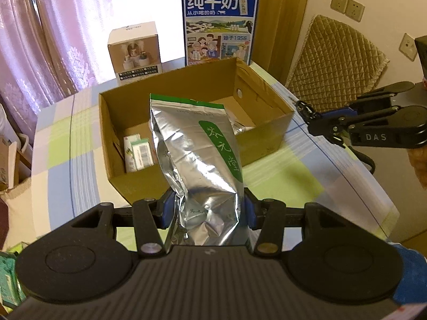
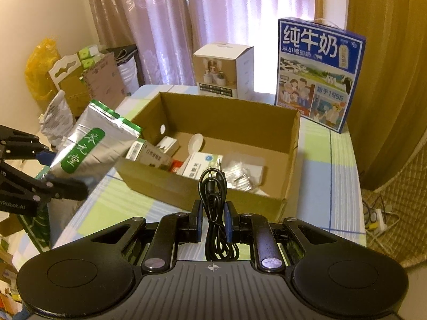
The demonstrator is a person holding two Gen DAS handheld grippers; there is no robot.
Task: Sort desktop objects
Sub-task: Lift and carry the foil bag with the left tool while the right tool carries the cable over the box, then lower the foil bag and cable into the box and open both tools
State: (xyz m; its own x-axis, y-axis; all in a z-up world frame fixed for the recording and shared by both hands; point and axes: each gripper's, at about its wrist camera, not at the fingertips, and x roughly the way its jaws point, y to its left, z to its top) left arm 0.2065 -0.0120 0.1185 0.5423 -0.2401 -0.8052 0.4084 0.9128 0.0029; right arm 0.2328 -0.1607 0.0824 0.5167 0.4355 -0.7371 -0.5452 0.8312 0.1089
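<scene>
Left gripper (image 1: 206, 208): jaws part-way open, clamped on the lower body of the foil tea pouch (image 1: 198, 160); the pouch stands up and forward from between the jaws, its sealed top overlapping the near wall of the cardboard box (image 1: 267, 136) in this view
Right gripper (image 2: 212, 221): jaws closed about as far as they go, pinching a coiled black audio cable (image 2: 213, 186); the coil and its plug rise ahead of the jaws, the loose loops hang behind them
Cardboard box: open-topped, just ahead of both pairs of jaws; the right wrist view shows small cartons (image 2: 149, 154), a white spoon (image 2: 196, 141) and foil packets (image 2: 240, 177) on its floor
Beyond the box: a milk carton pack (image 2: 317, 74) and a white product box (image 2: 221, 72), well past either jaw's reach line
Step in hand, as judged: carry phase; both items are held above the checked tablecloth (image 2: 325, 165), short of the box opening
Next move calls for: bringing each load forward over the near wall until it is above a bare patch of the floor, then parting the jaws
Caution: the pouch is tall and crumpled, so it may tip onto the cartons; the cable loops may snag on a pad at release
</scene>
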